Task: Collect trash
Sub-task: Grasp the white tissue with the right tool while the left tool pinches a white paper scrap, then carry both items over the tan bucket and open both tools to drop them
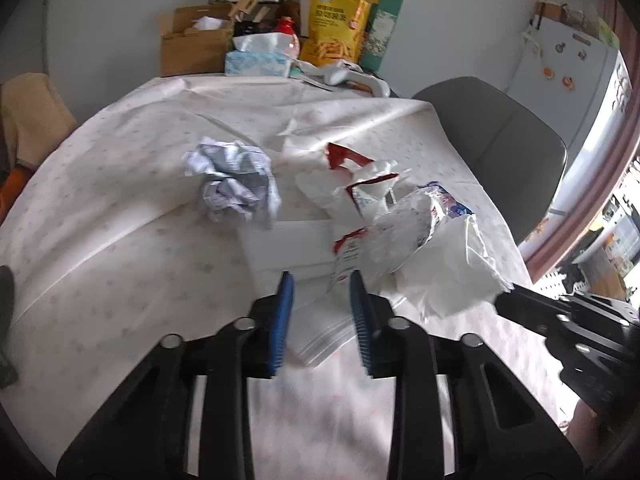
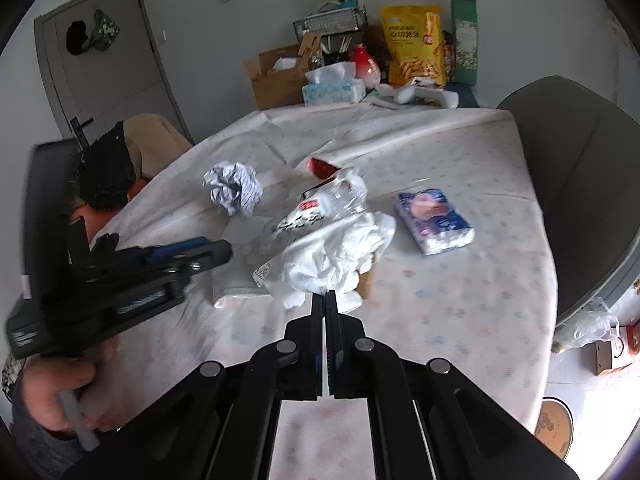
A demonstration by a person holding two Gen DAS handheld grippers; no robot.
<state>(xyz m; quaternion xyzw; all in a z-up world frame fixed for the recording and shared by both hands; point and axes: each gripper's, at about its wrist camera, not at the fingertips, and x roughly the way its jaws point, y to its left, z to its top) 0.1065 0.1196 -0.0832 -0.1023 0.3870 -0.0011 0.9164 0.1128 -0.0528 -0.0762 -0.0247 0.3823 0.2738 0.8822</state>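
A white plastic bag [image 2: 340, 256] lies crumpled mid-table, and my right gripper [image 2: 325, 298] is shut on its near edge; it also shows in the left wrist view [image 1: 444, 268]. My left gripper [image 1: 322, 280] is open and empty, just above a flat white paper stack [image 1: 288, 248]. A red-and-white wrapper [image 1: 348, 256] lies right by its right fingertip [image 1: 356, 284]. A crumpled printed paper ball [image 1: 234, 182] [image 2: 234, 190] lies to the left. A clear printed wrapper [image 2: 304, 216] and a torn red packet [image 2: 320, 166] lie behind the bag.
A blue tissue pack [image 2: 434, 220] lies to the right of the bag. At the table's far end stand a tissue box [image 2: 332, 90], a cardboard box [image 2: 276, 76] and a yellow snack bag [image 2: 414, 42]. A grey chair [image 2: 580, 184] stands at the right.
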